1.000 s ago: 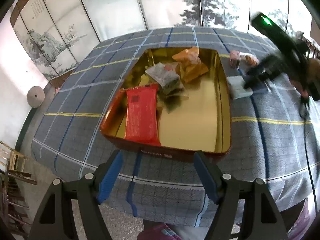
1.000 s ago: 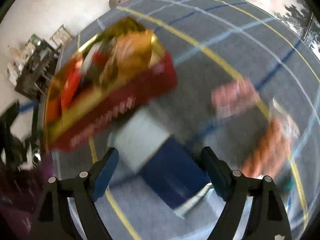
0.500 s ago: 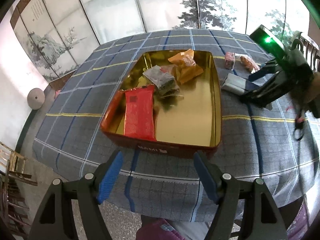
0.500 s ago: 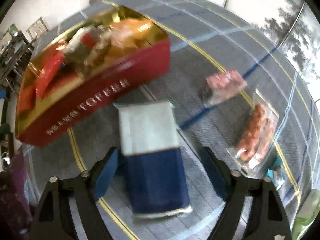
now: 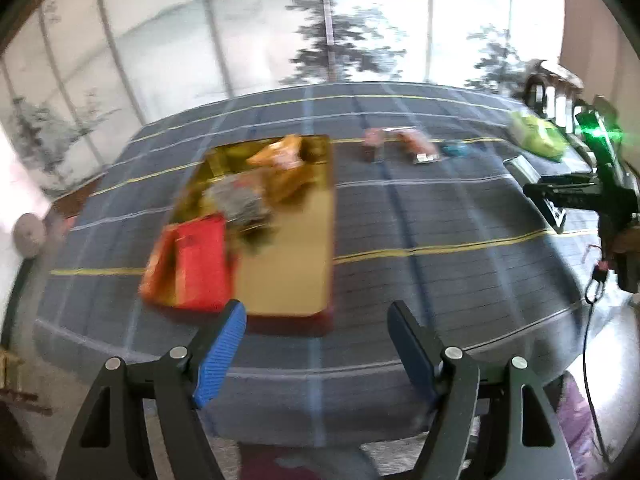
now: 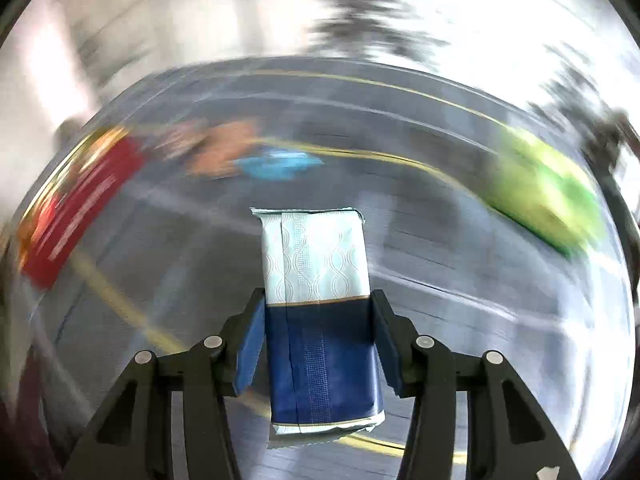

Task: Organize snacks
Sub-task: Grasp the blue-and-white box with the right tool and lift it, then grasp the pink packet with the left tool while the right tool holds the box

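1. Two views. Left wrist: left hand-held gripper [image 5: 316, 344] has its jaws apart and empty, hanging over the worktop [image 5: 440, 216] edge near the tin [image 5: 288, 272], likely waiting. The tin holds a red packet [image 5: 200, 256], a grey packet [image 5: 240, 200] and orange packets [image 5: 280, 160]; its right half is bare. Small snacks [image 5: 400, 146] lie beyond.
2. Right wrist: right hand-held gripper [image 6: 318, 340] is closing on a blue-and-white pack [image 6: 320, 312], pads touching its sides, pack clear of the cloth, probably bound for the tin [image 6: 76, 208] at far left. Background blurred.

Left gripper [image 5: 316, 344] angled downward, jaws wide apart, empty; right gripper [image 6: 319, 338] closing, something between its pads.
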`<state>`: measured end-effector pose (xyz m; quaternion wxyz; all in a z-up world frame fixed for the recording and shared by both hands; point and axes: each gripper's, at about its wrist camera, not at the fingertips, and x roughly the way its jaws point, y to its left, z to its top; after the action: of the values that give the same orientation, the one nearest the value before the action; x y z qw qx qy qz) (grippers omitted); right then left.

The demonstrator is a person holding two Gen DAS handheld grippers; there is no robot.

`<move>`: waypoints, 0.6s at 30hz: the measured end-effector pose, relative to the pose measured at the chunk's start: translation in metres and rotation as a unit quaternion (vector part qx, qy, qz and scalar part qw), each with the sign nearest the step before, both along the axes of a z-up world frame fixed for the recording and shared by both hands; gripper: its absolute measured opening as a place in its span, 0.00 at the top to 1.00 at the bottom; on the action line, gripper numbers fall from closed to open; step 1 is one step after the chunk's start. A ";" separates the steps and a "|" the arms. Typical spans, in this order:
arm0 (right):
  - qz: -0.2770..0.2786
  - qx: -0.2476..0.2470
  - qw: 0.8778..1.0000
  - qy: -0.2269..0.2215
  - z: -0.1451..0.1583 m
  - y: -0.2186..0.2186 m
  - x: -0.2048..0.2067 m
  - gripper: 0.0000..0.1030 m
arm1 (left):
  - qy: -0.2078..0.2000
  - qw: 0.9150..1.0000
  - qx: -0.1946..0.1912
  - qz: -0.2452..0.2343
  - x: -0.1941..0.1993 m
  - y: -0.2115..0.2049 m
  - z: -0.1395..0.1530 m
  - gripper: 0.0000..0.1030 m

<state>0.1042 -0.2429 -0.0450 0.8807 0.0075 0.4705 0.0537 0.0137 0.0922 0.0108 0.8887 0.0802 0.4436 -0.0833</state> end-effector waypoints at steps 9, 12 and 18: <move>-0.109 0.024 0.994 -0.001 -0.025 -0.074 0.003 0.55 | 0.024 0.997 -0.064 -0.033 0.064 -0.038 0.024 0.27; -0.113 0.018 0.993 -0.013 -0.030 -0.072 0.005 0.54 | 0.015 0.997 -0.061 -0.040 0.087 -0.051 0.032 0.27; -0.118 -0.002 0.992 -0.036 -0.036 -0.067 0.007 0.54 | -0.007 0.997 -0.037 -0.071 0.131 -0.083 0.039 0.27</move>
<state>0.1116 -0.3100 -0.0806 0.8974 0.0599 0.4340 -0.0515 0.1446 0.0094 0.0498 0.8863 0.0788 0.4268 -0.1617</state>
